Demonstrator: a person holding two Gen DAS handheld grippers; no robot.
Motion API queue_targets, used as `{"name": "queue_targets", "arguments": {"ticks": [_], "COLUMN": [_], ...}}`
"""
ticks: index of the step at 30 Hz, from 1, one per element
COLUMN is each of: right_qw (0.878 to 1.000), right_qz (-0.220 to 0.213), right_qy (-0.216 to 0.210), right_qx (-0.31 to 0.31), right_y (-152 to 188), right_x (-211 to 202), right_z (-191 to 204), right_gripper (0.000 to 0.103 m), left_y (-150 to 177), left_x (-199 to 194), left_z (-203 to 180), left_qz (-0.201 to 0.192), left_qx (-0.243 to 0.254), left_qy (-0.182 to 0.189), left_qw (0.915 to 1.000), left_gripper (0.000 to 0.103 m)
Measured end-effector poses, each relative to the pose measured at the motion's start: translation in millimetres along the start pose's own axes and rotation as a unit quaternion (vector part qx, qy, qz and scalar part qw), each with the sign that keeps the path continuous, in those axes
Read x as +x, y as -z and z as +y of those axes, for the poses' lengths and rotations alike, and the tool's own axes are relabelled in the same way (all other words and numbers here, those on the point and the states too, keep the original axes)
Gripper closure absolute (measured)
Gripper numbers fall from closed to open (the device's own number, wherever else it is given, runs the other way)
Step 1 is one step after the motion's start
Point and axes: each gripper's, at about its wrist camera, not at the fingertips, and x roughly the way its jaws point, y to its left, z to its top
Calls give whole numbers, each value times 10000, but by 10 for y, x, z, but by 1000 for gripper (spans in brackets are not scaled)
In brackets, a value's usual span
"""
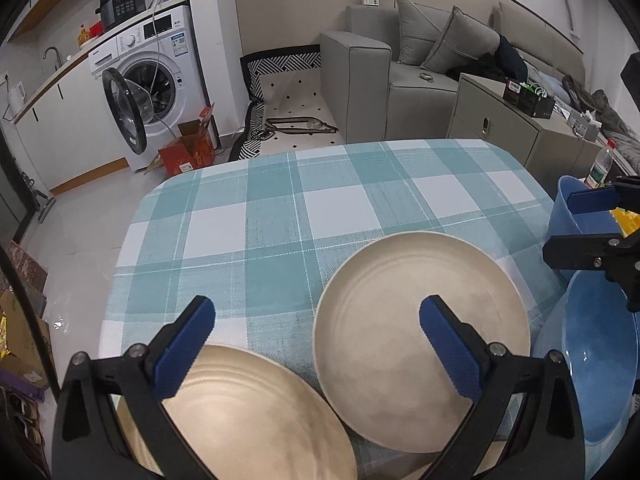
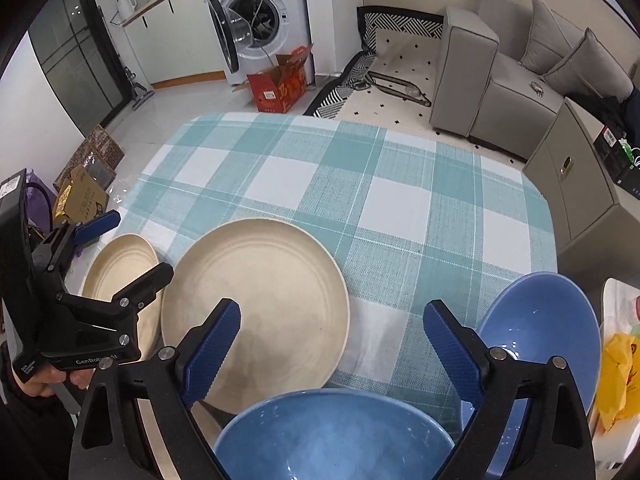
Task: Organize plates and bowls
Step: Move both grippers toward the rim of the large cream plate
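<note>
Two cream plates lie side by side on the checked tablecloth (image 1: 280, 208). My left gripper (image 1: 317, 306) hangs open just above them, one finger over the nearer plate (image 1: 248, 412) and the other over the farther plate (image 1: 400, 300). Two blue bowls sit at the right: one (image 1: 596, 360) next to the farther plate, one (image 1: 576, 216) behind it. In the right wrist view my right gripper (image 2: 333, 312) is open above the near blue bowl (image 2: 332, 432), with the big cream plate (image 2: 256, 304) at its left finger and the second bowl (image 2: 536, 336) behind its right finger. The left gripper (image 2: 140, 244) hovers over the smaller-looking plate (image 2: 120, 264).
Beyond the table stand a washing machine (image 2: 256, 12) with its door open, a red carton (image 2: 280, 84), a grey sofa (image 2: 480, 72) and a grey cabinet (image 2: 580, 184). A yellow bag (image 2: 620, 376) lies at the right table edge. Cardboard (image 2: 80, 196) is on the floor at the left.
</note>
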Motion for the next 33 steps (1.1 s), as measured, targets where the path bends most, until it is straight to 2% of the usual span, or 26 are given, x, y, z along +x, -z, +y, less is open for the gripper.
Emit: {"name": "queue_targets", "arguments": {"ticks": [6,13,19,22,28,31,33], "right_qw": [9995,9986,9972,9958,9934,9922,9913], "right_qz": [312,523,750,912,1143,1244,1313], "right_qy": [17,6,35,21,1,-18,-16], "right_qx": [18,0,1,13,16,46,42], "right_y": [17,10,5,17,56,70,83], "right_x": [242,418,573,664,799,855,887], "right_z": [-23,-29,-27,-38,-55,-78,-82], "right_gripper": [16,19,25,28,32,36,39], "left_y": [33,72,103,125,167,178,185], "left_x": [150,293,392,444,516,545,557], "left_z": [2,8,-30,-35,-38,-36,-40], "left_qz": [188,416,548,659,813,892,934], "left_qx": [29,18,115,127,146,126,133], "left_qy": [58,186,201,230,278,305,334], "left_qw": [9998,9990,9982,9975,9962,9955,9950], "left_gripper": [4,18,22,33,39,50,52]}}
